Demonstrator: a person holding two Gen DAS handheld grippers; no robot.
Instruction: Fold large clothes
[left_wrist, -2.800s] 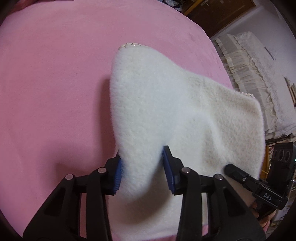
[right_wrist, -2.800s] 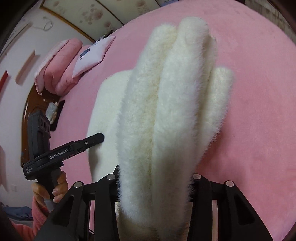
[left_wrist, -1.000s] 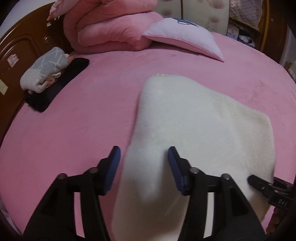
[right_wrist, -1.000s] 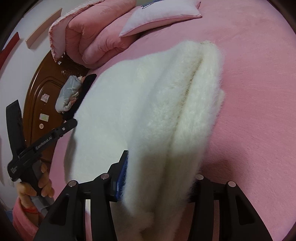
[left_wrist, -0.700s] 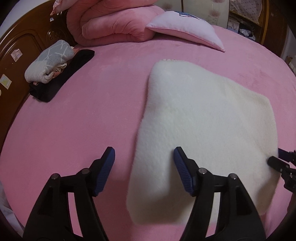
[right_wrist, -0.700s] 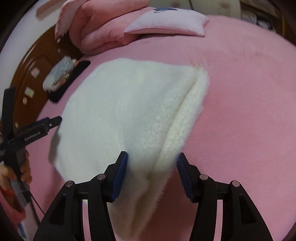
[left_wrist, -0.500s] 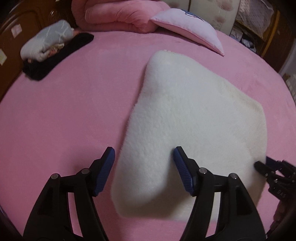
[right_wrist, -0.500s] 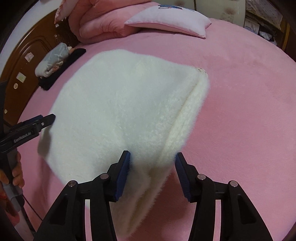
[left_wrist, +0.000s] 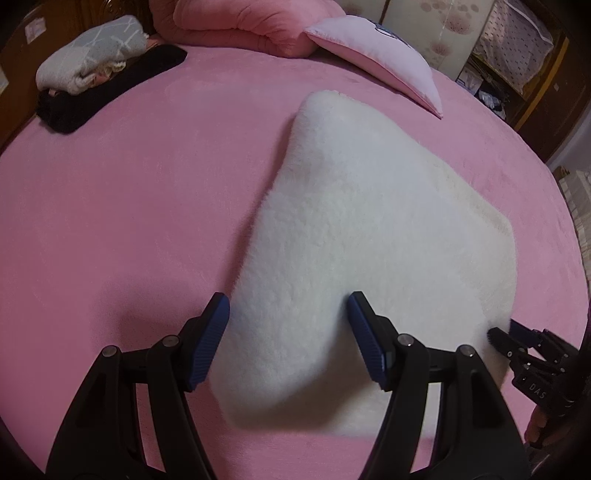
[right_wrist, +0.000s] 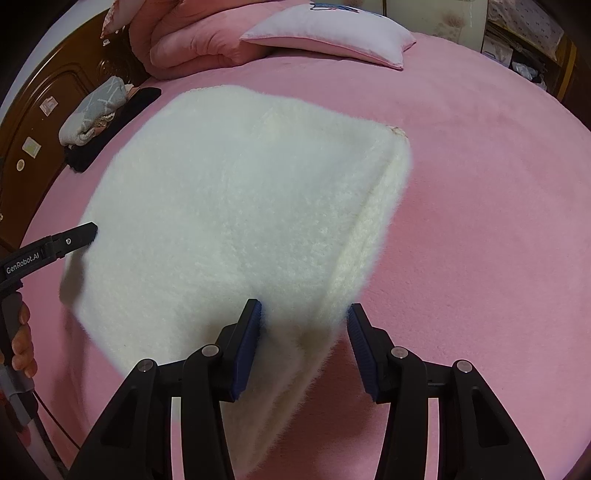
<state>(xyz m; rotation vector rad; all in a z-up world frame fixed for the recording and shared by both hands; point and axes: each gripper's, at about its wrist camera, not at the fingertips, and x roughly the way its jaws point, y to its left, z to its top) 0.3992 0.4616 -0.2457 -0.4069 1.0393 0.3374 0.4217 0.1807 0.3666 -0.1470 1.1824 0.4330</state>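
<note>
Left wrist view shows the white fleece garment (left_wrist: 369, 240) lying folded on the pink bed cover (left_wrist: 129, 184), its far corner just short of the pale pink pillow (left_wrist: 376, 51) and the rest of it spreading away from the pillow toward the camera. The end farthest from the pillow sits between the fingers of the left gripper (left_wrist: 288, 306). Those jaws have just been opening and now stand released, with the fleece corner between them but not pinched.

At the other corner on that same end, the right gripper (right_wrist: 304, 314) is clenched on the thick stacked edge. That corner is raised off the cover, and the layers show as a stepped seam running back toward the pillow.

Farther out, a bundled pink quilt (left_wrist: 240, 22) lies against the pillow on its headboard side. Beyond that, well apart from the pillow, a folded grey-and-white cloth (left_wrist: 88, 51) rests on a black item (left_wrist: 110, 88).

The fold looks close to laid down, and the risk sits with the raised corner. With one side already let go, only the right grip keeps the stack together, so any pull away from the pillow could drag the whole bundle and skew the edges. The fleece is bulky and springy. If the corner is released from this height, the upper layers could slide off the lower ones or flop open. A fingertip might also snag the pile when it draws out and lift a layer with it. The left fingers straddle the freed corner, so lifting them away at a slant could catch it.
</note>
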